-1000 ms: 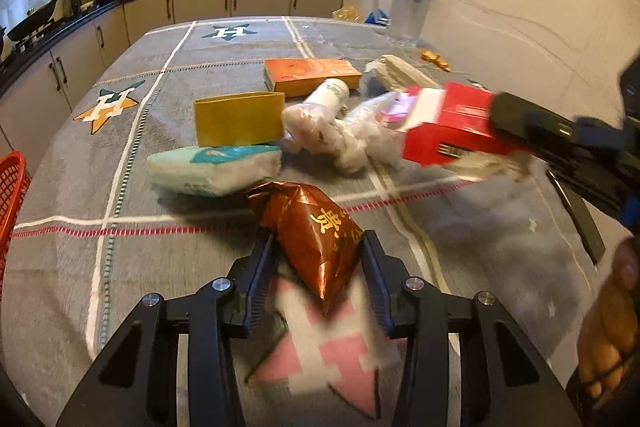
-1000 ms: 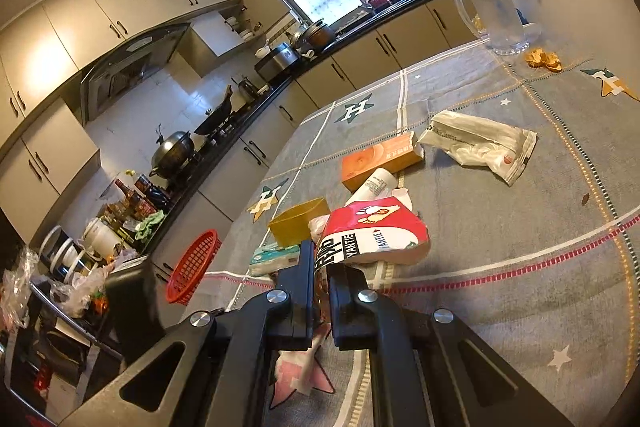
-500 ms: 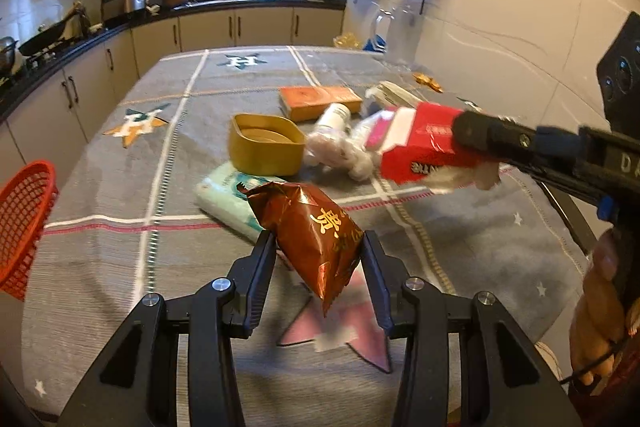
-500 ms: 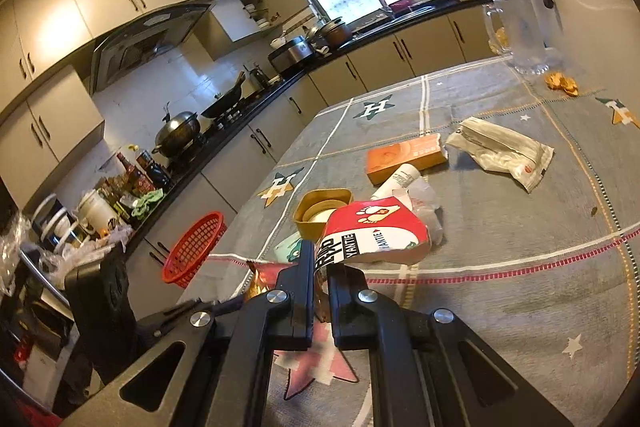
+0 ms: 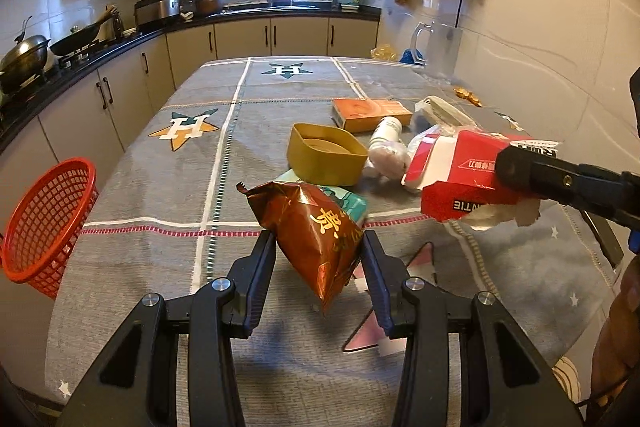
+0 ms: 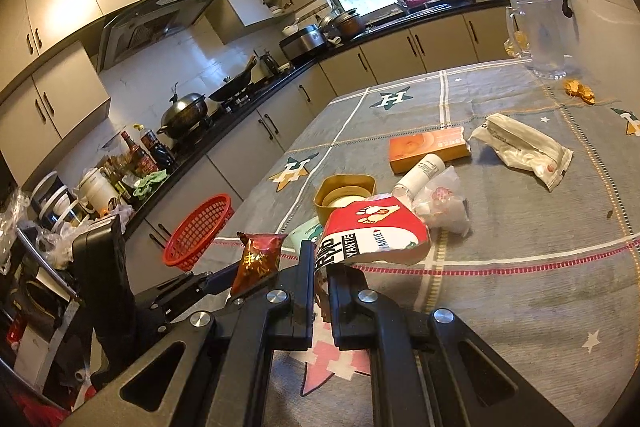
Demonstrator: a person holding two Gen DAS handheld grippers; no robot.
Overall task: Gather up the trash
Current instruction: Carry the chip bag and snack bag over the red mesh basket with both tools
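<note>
My left gripper (image 5: 318,247) is shut on a brown foil snack bag (image 5: 312,231) and holds it above the table's near end; the bag also shows in the right wrist view (image 6: 258,261). My right gripper (image 6: 320,263) is shut on a red and white carton (image 6: 370,233), lifted off the table; the carton also shows in the left wrist view (image 5: 460,171). A red mesh basket (image 5: 44,223) hangs off the table's left edge, left of both grippers, and shows in the right wrist view (image 6: 200,231).
On the grey cloth lie a yellow tub (image 5: 324,153), a teal tissue pack (image 5: 348,201), an orange box (image 5: 370,111), a white bottle (image 5: 384,133), a clear plastic wrap (image 6: 440,207) and a white paper bag (image 6: 524,147). A glass jug (image 5: 438,51) stands at the far right.
Both grippers have risen and pulled back from the table with their loads. The red basket has come further into view on the left.
</note>
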